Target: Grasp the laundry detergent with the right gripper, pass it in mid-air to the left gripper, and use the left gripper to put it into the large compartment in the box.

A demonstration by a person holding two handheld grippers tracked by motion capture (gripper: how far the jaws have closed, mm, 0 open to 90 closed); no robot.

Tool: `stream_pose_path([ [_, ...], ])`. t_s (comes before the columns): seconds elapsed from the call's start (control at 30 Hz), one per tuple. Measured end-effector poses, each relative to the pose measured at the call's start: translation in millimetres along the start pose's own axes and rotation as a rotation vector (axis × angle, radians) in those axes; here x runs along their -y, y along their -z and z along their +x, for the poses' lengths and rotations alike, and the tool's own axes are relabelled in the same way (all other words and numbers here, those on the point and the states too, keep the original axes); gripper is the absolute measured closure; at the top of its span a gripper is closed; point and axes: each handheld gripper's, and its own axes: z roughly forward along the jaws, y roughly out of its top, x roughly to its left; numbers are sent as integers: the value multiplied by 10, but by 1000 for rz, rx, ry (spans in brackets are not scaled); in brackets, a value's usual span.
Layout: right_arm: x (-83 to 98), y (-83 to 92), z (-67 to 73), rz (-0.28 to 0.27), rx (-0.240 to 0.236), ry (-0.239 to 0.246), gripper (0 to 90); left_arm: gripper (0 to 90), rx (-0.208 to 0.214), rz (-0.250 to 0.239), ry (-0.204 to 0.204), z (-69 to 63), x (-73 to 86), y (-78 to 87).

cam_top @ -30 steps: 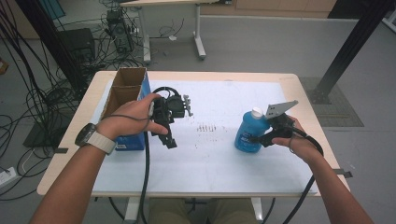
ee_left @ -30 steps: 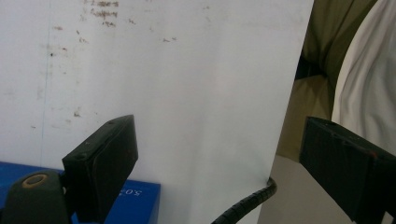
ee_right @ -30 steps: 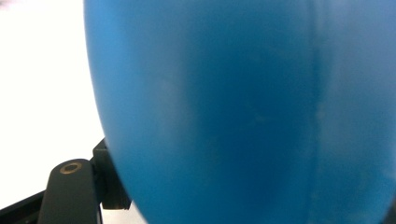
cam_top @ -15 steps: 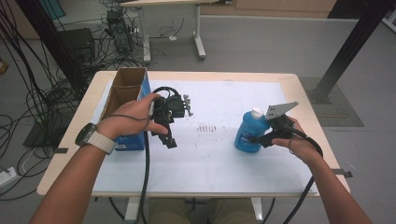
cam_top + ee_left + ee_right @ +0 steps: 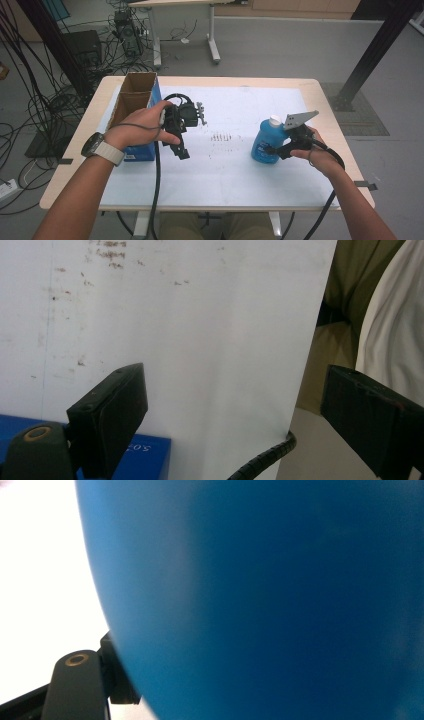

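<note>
A blue bottle [image 5: 265, 142] with a white cap stands upright on the white sheet [image 5: 225, 170] at the right. My right gripper [image 5: 274, 149] holds it low on its side, jaws closed around the body. In the right gripper view the bottle [image 5: 280, 595] is pressed up close, with one finger [image 5: 119, 682] against its left edge. My left gripper [image 5: 179, 146] hovers beside the box, left of centre, pointing back toward the table's front edge. Its jaws [image 5: 232, 382] stand wide apart over the bare sheet, open with nothing between them.
An open-topped cardboard box [image 5: 131, 102] with blue sides stands at the table's left; its blue edge [image 5: 145, 460] lies just under my left jaw. Faint brown marks [image 5: 222, 136] dot the sheet's middle. Cables trail from both grippers over the front edge.
</note>
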Motion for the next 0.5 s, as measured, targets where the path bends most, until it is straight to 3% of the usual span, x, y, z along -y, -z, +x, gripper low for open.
stream_pose_path([
  [0.5, 11, -1, 5, -17, 3, 2, 254, 120, -1, 0, -3, 3, -3, 0],
])
